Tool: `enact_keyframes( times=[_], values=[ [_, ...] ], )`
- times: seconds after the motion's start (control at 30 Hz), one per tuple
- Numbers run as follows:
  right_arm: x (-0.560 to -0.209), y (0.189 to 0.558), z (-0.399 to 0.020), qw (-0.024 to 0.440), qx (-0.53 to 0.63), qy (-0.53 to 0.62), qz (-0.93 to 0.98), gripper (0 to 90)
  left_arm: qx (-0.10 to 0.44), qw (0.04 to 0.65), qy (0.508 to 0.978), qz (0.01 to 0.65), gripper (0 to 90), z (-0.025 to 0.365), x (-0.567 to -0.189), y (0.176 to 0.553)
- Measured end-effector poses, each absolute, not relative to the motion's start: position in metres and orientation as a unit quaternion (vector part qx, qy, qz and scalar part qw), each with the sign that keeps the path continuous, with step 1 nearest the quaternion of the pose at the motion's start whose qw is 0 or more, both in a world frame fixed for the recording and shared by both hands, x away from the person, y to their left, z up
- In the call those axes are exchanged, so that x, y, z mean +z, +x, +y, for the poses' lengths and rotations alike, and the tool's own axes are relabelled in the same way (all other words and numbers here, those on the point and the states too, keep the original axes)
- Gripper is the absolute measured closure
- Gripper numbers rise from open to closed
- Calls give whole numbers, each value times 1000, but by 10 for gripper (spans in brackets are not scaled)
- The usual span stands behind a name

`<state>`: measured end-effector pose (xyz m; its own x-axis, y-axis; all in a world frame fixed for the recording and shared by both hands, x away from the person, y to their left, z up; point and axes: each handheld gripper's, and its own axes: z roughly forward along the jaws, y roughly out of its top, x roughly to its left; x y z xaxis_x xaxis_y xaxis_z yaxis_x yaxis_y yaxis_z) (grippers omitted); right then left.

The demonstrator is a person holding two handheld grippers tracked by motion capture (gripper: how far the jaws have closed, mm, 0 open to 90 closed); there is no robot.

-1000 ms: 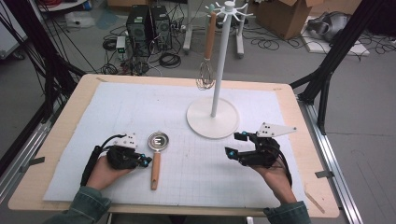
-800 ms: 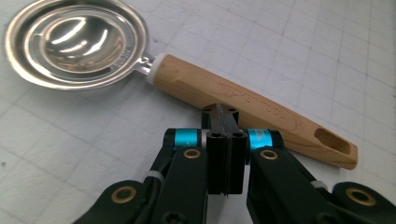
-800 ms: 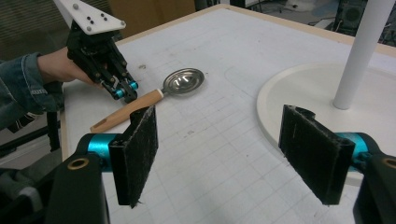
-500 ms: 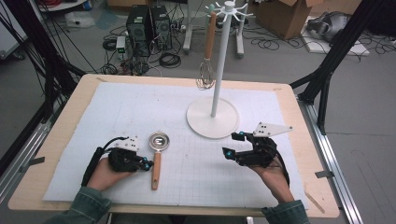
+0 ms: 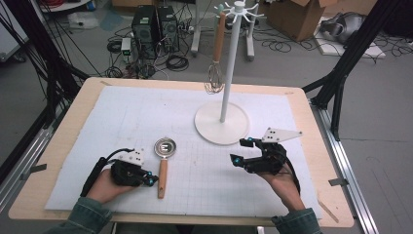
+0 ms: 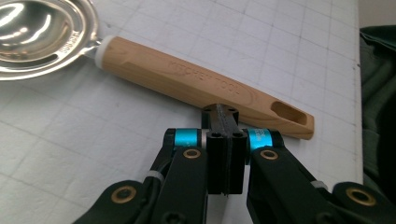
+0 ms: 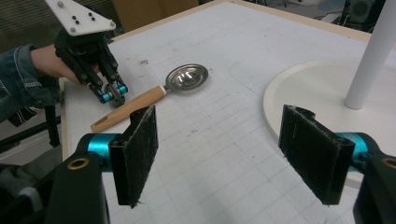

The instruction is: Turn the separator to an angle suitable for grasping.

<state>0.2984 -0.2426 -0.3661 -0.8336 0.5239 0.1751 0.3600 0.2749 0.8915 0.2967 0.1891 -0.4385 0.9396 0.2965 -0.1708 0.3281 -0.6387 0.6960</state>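
Wooden spoon handle perhaps touching left gripper's closed, empty jaws; right gripper wide, empty.

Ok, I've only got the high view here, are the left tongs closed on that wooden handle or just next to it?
Observer: In the left gripper view the left tongs are shut with nothing between them, tips at the side of the wooden handle.
Operator: And the right tongs?
Observer: In the right gripper view the right tongs stand open, nothing between the pads.
Operator: Anything on the handle to hang it by?
Observer: Yes, a long slot cut through the end away from the metal bowl.
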Motion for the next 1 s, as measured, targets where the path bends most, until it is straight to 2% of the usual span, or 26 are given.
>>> enact_keyframes(
  times=[1.0],
  values=[
    [-371,299,-237,71,529,275,800,277,-24,411,896,166,896,158,-440,310]
  ],
)
